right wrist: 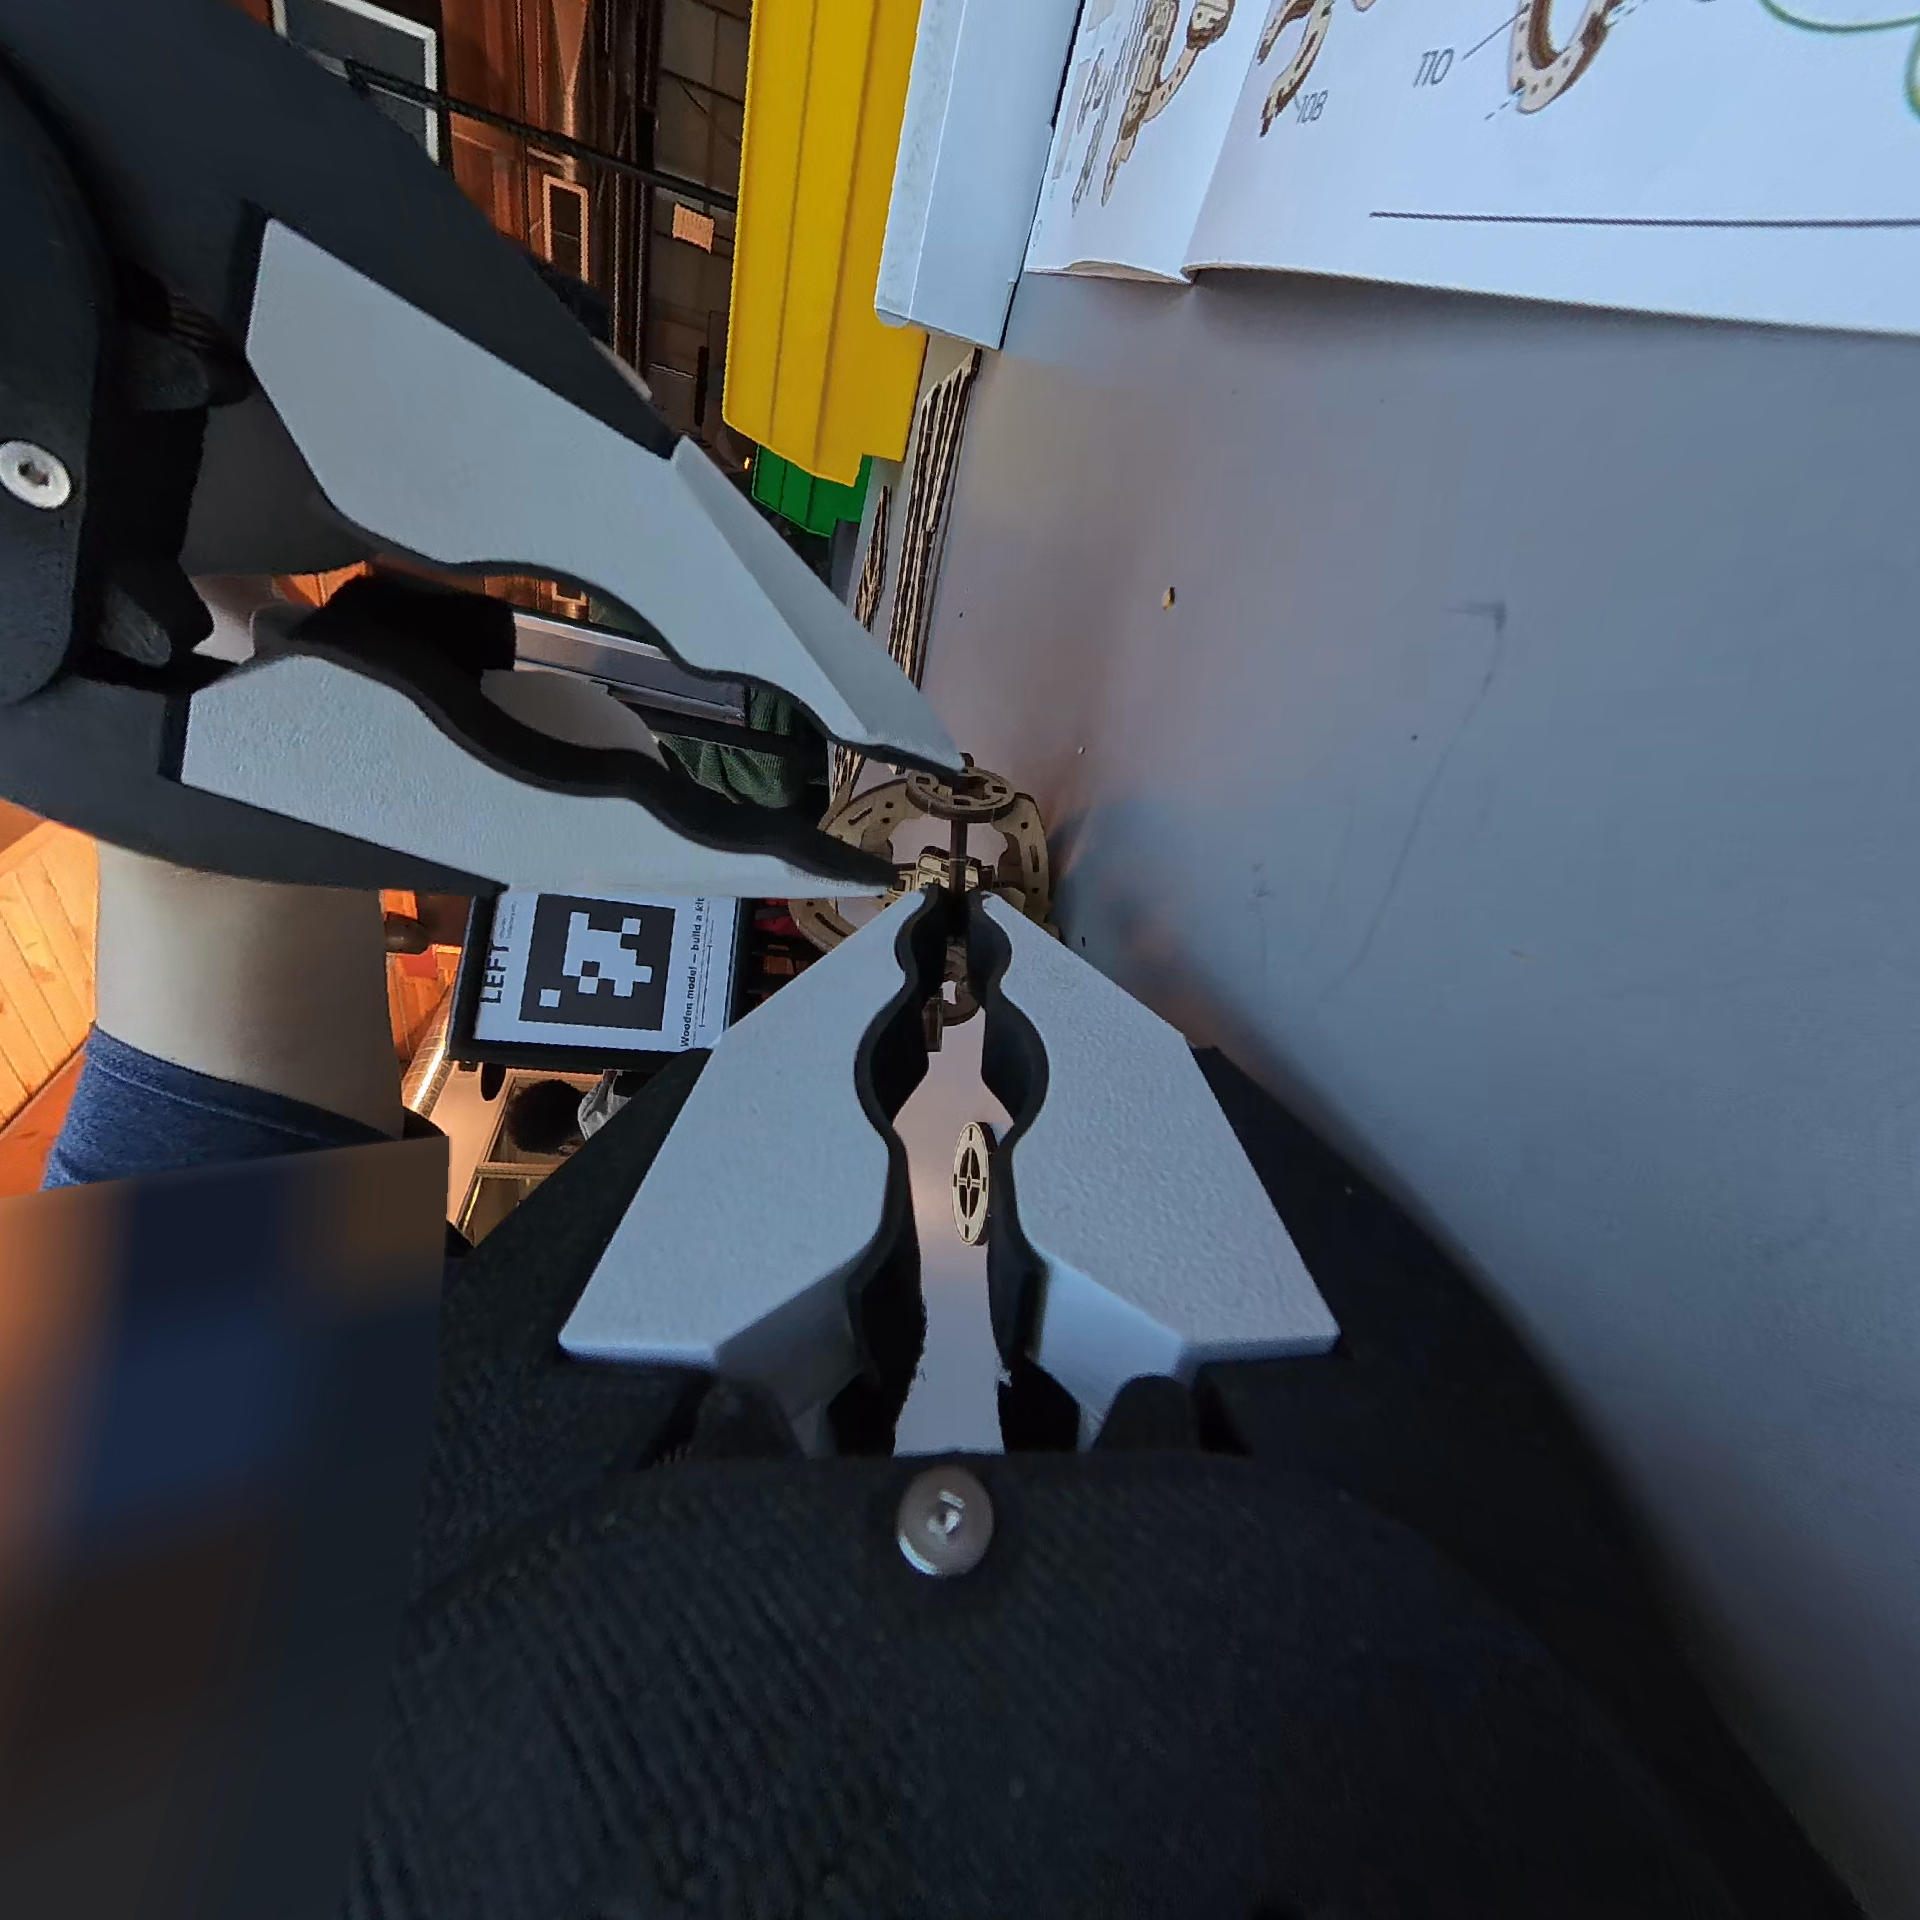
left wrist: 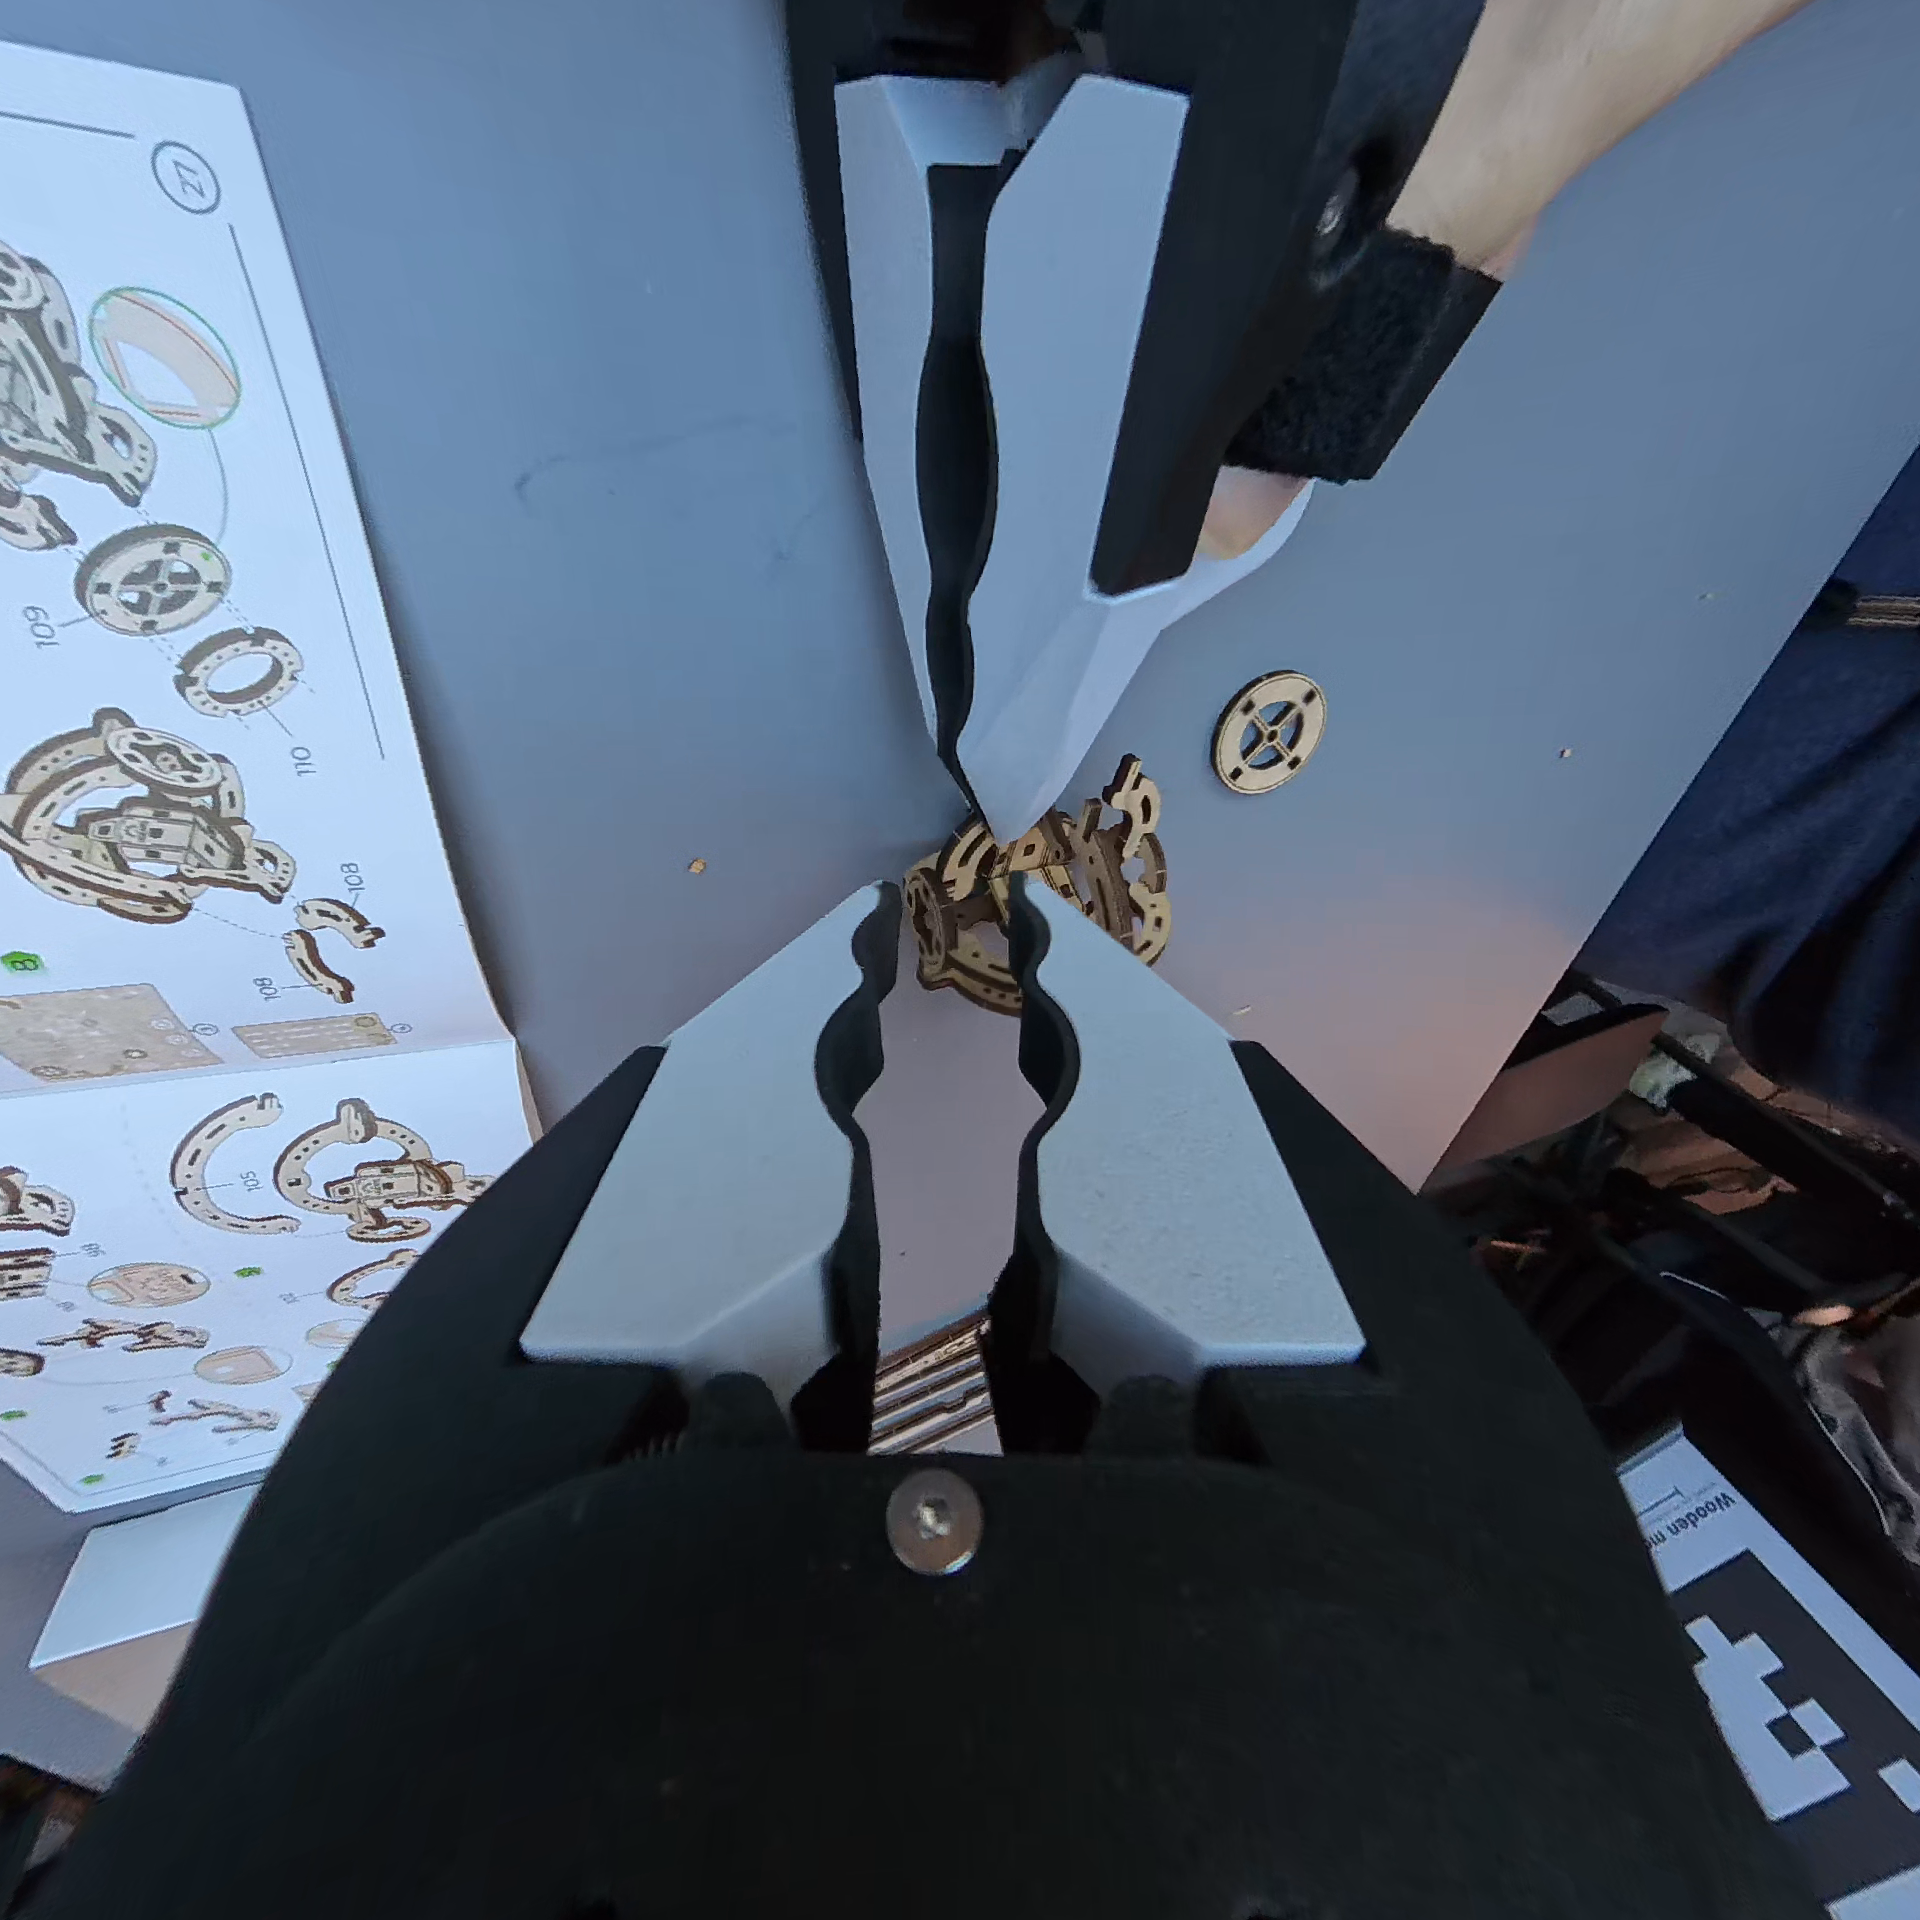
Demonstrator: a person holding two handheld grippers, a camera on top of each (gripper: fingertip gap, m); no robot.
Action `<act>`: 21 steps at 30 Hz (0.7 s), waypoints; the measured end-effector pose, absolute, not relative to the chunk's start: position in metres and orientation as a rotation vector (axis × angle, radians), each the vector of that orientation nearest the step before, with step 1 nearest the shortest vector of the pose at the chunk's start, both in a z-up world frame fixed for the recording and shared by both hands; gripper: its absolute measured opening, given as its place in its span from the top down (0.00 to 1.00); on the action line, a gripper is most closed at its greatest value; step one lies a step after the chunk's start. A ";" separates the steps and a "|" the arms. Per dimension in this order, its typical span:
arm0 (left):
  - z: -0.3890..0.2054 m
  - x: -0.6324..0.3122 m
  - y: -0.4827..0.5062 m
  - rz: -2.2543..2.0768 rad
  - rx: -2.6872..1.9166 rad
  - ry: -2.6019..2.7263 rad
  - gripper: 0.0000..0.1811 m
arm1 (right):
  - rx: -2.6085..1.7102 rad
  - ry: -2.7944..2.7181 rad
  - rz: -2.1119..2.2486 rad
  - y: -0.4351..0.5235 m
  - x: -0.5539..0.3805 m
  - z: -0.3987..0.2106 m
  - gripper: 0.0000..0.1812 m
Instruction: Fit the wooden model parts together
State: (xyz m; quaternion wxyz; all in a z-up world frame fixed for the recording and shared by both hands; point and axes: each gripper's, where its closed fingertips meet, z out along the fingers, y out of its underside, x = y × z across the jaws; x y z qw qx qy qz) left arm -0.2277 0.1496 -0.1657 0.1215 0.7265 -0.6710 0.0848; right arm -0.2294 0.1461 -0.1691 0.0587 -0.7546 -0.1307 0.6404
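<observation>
A small round wooden model [left wrist: 1107,899] of curved rings is held just above the grey table [left wrist: 623,416]. My left gripper [left wrist: 953,904] is shut on it, its tips spanning the model's body. In the right wrist view the left gripper [right wrist: 930,831] comes in from the left, one tip on the model's small spoked wheel [right wrist: 956,795]. My right gripper [right wrist: 953,909] is shut on a thin upright piece at the model's [right wrist: 873,826] middle. In the left wrist view it [left wrist: 977,821] reaches down from above. A loose spoked wooden disc [left wrist: 1270,732] lies flat on the table, also seen between my right fingers [right wrist: 971,1184].
An open instruction booklet [left wrist: 208,623] lies on the table's left; it also shows in the right wrist view [right wrist: 1558,135]. A laser-cut wooden sheet [right wrist: 930,488], a white box [right wrist: 956,156] and yellow [right wrist: 821,208] and green blocks sit at the table's edge. A person's forearm [left wrist: 1558,104] holds the right gripper. Only a small space, under 4 cm, lies between the two pairs of fingers. The loose spoked wooden disc [left wrist: 1270,732] is about equally far from each gripper, around 8 cm.
</observation>
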 end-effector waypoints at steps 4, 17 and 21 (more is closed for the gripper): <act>-0.172 -0.233 0.153 0.087 2.062 -2.065 0.89 | -2.285 -0.395 1.938 0.146 -0.230 -0.169 1.00; -0.176 -0.234 0.146 0.015 2.032 -2.076 0.91 | -2.286 -0.398 1.932 0.147 -0.230 -0.169 1.00; -0.174 -0.229 0.147 0.047 2.082 -2.043 0.90 | -2.278 -0.396 1.943 0.147 -0.230 -0.168 1.00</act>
